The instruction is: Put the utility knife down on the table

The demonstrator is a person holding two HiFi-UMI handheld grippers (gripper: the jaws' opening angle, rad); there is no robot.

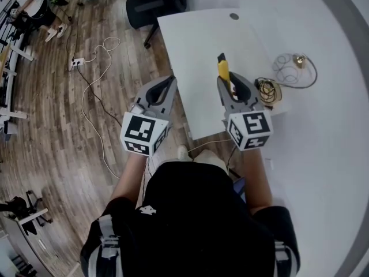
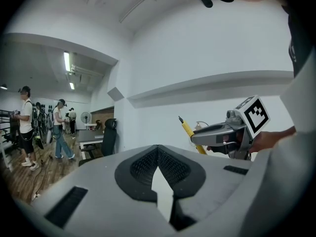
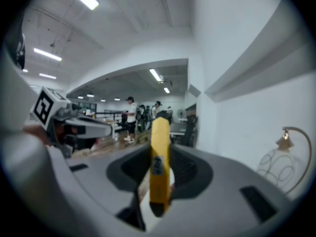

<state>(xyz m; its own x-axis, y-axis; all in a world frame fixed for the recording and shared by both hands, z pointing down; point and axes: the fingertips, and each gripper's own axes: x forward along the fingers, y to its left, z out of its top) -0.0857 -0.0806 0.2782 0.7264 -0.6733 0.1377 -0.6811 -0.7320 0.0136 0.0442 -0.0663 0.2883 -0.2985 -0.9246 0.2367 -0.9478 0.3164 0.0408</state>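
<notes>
A yellow utility knife (image 1: 223,69) with a black tip stands between the jaws of my right gripper (image 1: 230,88), which is shut on it above the near edge of the white table (image 1: 190,45). The right gripper view shows the knife (image 3: 159,157) pointing forward and upward from the jaws. My left gripper (image 1: 166,84) hangs over the wooden floor just left of the table, shut and with nothing in it. From the left gripper view, the right gripper (image 2: 224,132) and the knife (image 2: 189,131) appear off to the right.
A coil of thin wire (image 1: 295,69) and a dark cable bundle (image 1: 268,90) lie on the table's right part. A black office chair (image 1: 151,6) stands at the far end. Cables and a power strip (image 1: 78,62) trail on the floor to the left. People stand far off.
</notes>
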